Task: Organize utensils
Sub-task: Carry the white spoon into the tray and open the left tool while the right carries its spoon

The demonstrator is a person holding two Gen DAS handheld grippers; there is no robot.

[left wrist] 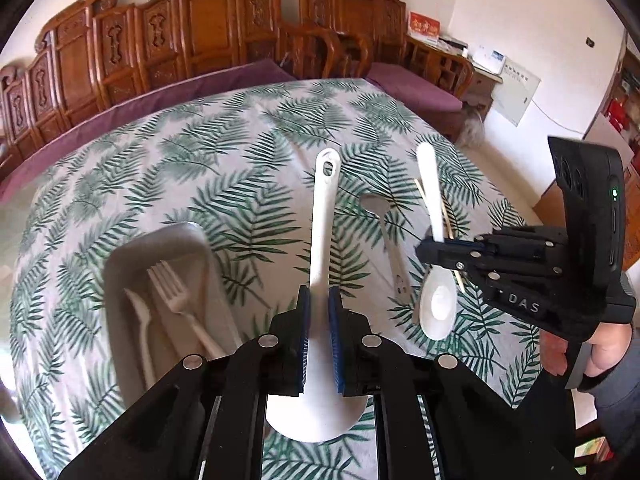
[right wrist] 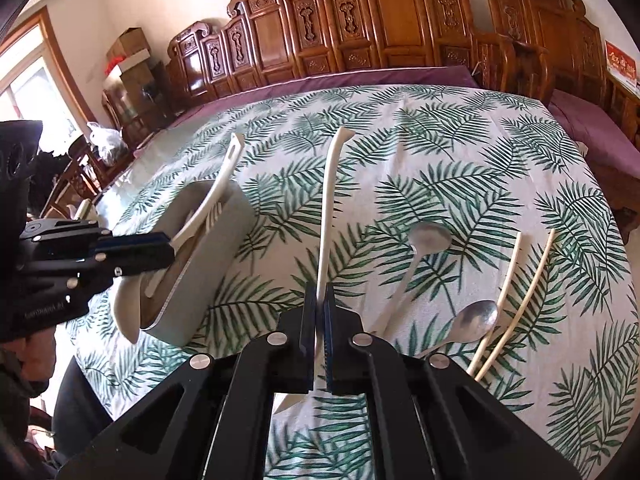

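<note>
My left gripper is shut on a large white spoon, held above the table just right of the grey tray. The tray holds white plastic forks. In the right wrist view the left gripper holds that spoon over the tray. My right gripper is shut on a smaller white spoon; it shows in the left wrist view with the spoon hanging bowl-down. Two metal spoons and chopsticks lie on the cloth.
The table wears a leaf-print cloth. Carved wooden chairs with purple cushions stand along the far side. A metal spoon lies between the two grippers in the left wrist view.
</note>
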